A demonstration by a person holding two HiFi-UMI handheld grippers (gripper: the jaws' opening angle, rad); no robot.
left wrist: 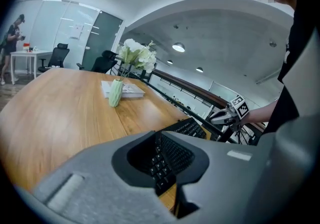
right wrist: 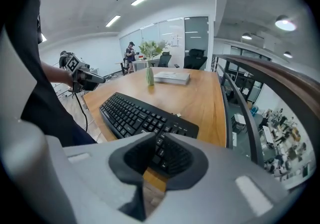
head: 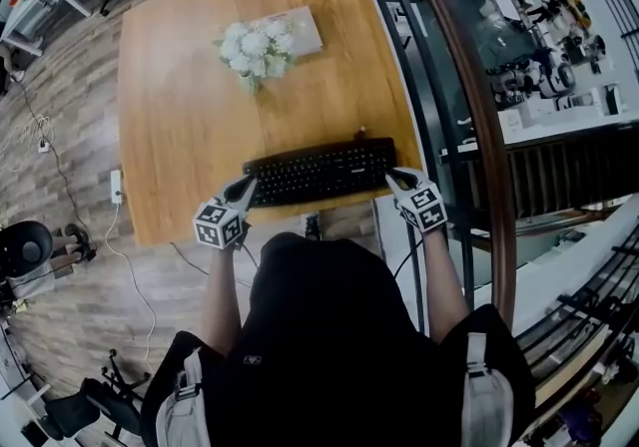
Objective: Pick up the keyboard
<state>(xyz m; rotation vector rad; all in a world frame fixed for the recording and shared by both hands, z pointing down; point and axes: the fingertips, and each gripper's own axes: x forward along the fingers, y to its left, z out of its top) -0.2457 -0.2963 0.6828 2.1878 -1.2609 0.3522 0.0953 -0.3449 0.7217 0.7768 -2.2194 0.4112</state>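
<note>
Head view: left claw (head: 245,190) closed, right claw (head: 396,177) slightly parted, at opposite ends of keyboard (head: 321,172).

Black keyboard (head: 321,172) at near edge of table (head: 180,126), left claw (head: 243,191) and right claw (head: 397,177) at keyboard ends, flowers (head: 257,48) beyond

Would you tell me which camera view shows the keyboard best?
The head view: the whole keyboard shows from above. The right gripper view shows most of it at a slant; the left gripper view shows only a few keys.
</note>
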